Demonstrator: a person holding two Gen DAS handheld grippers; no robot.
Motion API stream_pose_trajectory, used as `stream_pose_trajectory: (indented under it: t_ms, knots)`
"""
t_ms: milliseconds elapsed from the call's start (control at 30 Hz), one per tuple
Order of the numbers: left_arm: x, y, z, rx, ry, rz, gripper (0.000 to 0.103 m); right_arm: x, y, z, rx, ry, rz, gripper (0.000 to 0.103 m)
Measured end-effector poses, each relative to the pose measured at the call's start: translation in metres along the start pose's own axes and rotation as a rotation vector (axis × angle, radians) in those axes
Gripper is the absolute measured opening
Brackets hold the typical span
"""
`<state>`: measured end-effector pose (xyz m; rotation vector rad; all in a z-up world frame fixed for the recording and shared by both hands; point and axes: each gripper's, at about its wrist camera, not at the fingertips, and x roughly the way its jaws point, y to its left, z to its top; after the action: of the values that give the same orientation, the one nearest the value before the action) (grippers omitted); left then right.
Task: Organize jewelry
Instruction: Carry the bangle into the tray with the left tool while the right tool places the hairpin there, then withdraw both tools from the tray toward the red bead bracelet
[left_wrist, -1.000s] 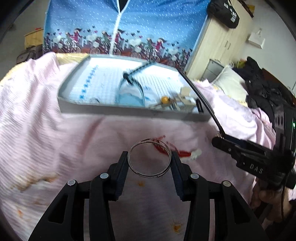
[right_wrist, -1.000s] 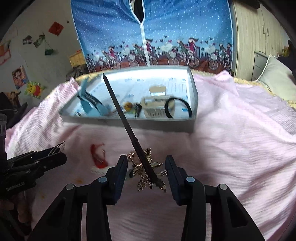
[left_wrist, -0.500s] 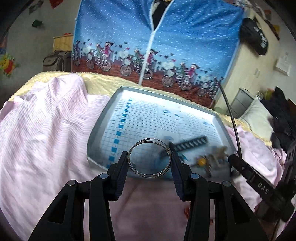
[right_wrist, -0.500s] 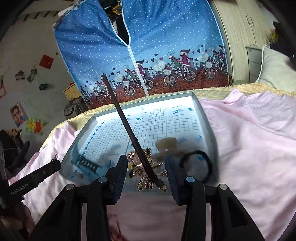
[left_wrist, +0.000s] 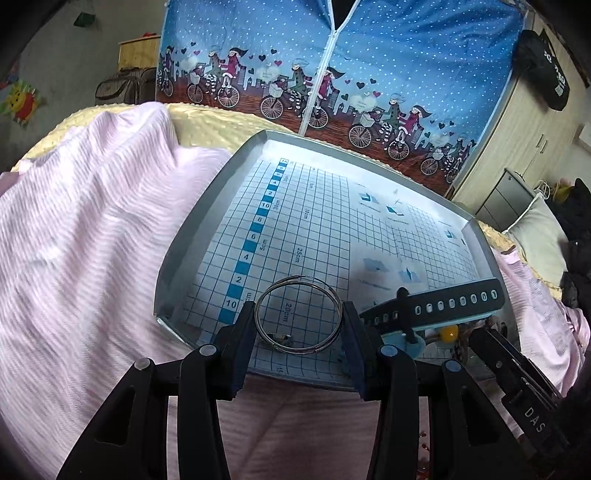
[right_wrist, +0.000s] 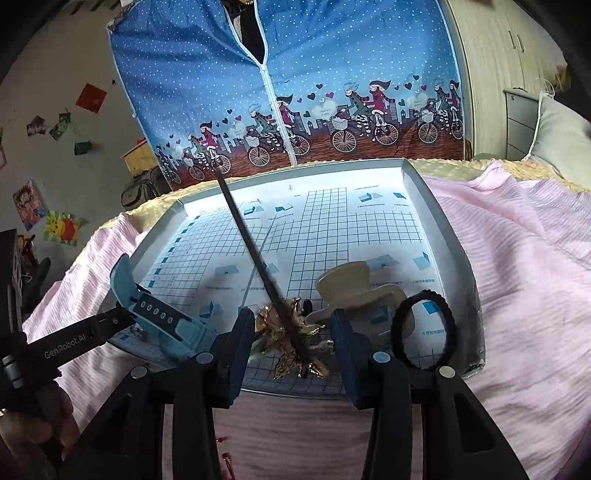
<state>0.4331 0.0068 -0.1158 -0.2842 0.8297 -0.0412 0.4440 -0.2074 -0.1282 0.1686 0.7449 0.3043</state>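
Jewelry is being carried to the tray on the pink bedspread. The left gripper is clamped on a thin wire bangle, held over the tray's near edge. The right gripper pinches a hair stick with a gold ornament, above the near end beside a hair clip and black hair tie. Next, I'd judge, each lowers to bare grid and lets go gently.
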Motion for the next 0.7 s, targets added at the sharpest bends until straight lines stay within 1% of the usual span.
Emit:
stream_pose_trajectory:
  t_ms: [67,167,200,267,300,333,367,433,467,500,533,567,633,700]
  knots:
    - [-0.002,0.002,0.0,-0.004,0.003,-0.009,0.04,0.001,0.002,0.0,-0.003,0.001,0.001,0.041]
    - [-0.005,0.003,0.003,0.001,0.003,-0.002,0.04,0.0,0.001,0.001,0.001,0.004,0.024,0.043]
    - [-0.007,0.003,0.005,0.001,0.001,-0.004,0.04,0.0,0.0,0.001,0.003,0.006,0.031,0.046]
    - [-0.012,0.003,0.007,0.004,0.002,0.004,0.043,-0.005,-0.001,0.003,-0.001,-0.004,0.03,0.055]
    - [-0.015,0.003,0.007,0.003,0.0,0.008,0.049,-0.008,0.0,0.004,-0.005,-0.012,0.026,0.062]
    - [-0.022,0.003,0.007,0.002,-0.012,0.01,0.057,-0.015,0.0,0.004,-0.014,-0.03,0.019,0.067]
    - [-0.027,0.002,0.006,0.002,-0.03,0.009,0.061,-0.021,0.001,0.005,-0.019,-0.042,0.017,0.071]
    - [-0.045,0.003,0.002,0.004,-0.082,-0.006,0.078,-0.034,0.0,0.006,-0.011,-0.066,0.028,0.091]
    - [-0.051,0.003,0.0,0.005,-0.1,-0.014,0.082,-0.041,-0.001,0.007,-0.005,-0.082,0.028,0.095]
    - [-0.06,0.003,-0.003,0.007,-0.119,-0.021,0.089,-0.047,-0.002,0.007,-0.002,-0.095,0.027,0.099]
    - [-0.069,0.003,-0.006,0.007,-0.14,-0.029,0.097,-0.056,-0.002,0.007,-0.001,-0.111,0.025,0.101]
    - [-0.074,0.003,-0.008,0.007,-0.156,-0.032,0.1,-0.065,-0.002,0.007,-0.002,-0.126,0.022,0.103]
    - [-0.092,0.003,-0.014,-0.003,-0.201,-0.041,0.101,-0.081,-0.002,0.006,-0.01,-0.156,0.019,0.103]
    - [-0.107,0.0,-0.018,-0.006,-0.228,-0.048,0.101,-0.102,0.002,0.005,-0.036,-0.19,0.022,0.103]
